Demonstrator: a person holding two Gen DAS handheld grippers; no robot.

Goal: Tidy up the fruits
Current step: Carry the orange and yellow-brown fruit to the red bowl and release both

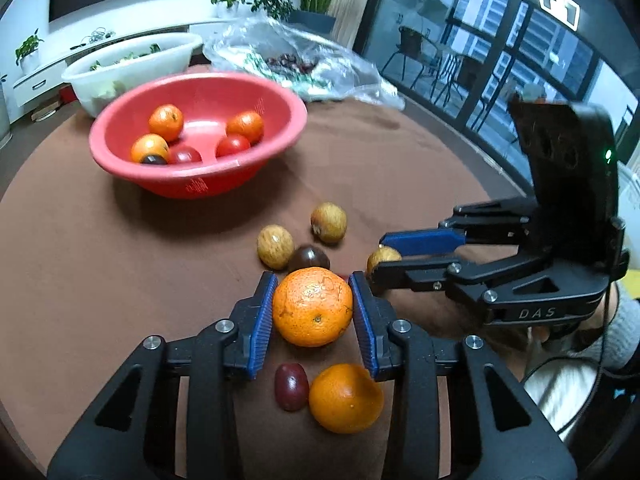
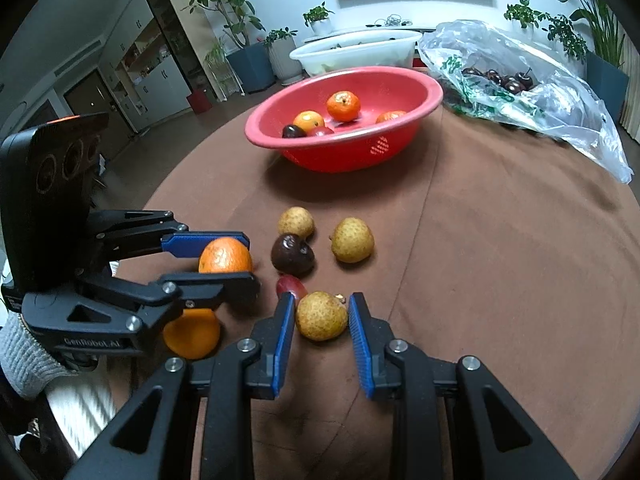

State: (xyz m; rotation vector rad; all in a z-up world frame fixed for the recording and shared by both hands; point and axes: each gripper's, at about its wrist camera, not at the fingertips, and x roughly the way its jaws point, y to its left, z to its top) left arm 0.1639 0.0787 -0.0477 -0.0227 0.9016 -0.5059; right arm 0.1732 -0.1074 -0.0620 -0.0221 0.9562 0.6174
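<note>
Left hand-held gripper (image 1: 312, 307) clamps a dimpled round orange (image 1: 312, 306), right hand-held gripper (image 2: 321, 317) a speckled yellow-brown fruit (image 2: 321, 316), on the brown-clothed table (image 2: 500, 264), open toward its far-right edge.

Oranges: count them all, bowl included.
5 oranges. Three in the bowl: back left, back right, front left. One clamped in the left gripper, one on the cloth nearer the camera. The bowl's wall may hide more.

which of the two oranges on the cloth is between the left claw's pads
The upper orange, the one beside the dark plum. The left claw brackets it with both blue pads, while the other orange lies loose nearer the camera.
</note>
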